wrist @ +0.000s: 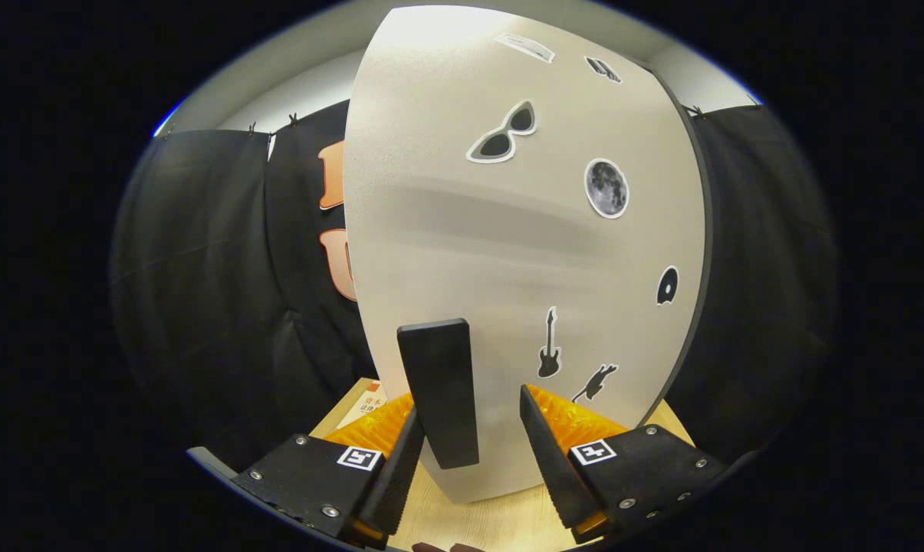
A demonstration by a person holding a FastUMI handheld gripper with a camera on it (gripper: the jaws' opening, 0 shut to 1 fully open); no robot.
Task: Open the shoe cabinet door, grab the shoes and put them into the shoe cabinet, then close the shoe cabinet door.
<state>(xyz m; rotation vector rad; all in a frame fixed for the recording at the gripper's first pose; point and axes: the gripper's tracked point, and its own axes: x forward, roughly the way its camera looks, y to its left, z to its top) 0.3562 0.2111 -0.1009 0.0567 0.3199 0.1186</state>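
The shoe cabinet door [523,230] is a white panel with several stickers, standing close in front of me. Its dark upright handle [438,391] sits between my fingers, close to the left fingertip [408,433], with a clear gap to the right one. My gripper [469,410] is open around the handle, and neither finger visibly presses on it. I cannot tell whether the door is ajar or fully closed.
The cabinet stands on a light wooden surface [485,525]. A printed sheet [366,406] lies on that surface left of the cabinet, beyond my left finger. Black cloth walls [216,291] hang close on both sides of the cabinet.
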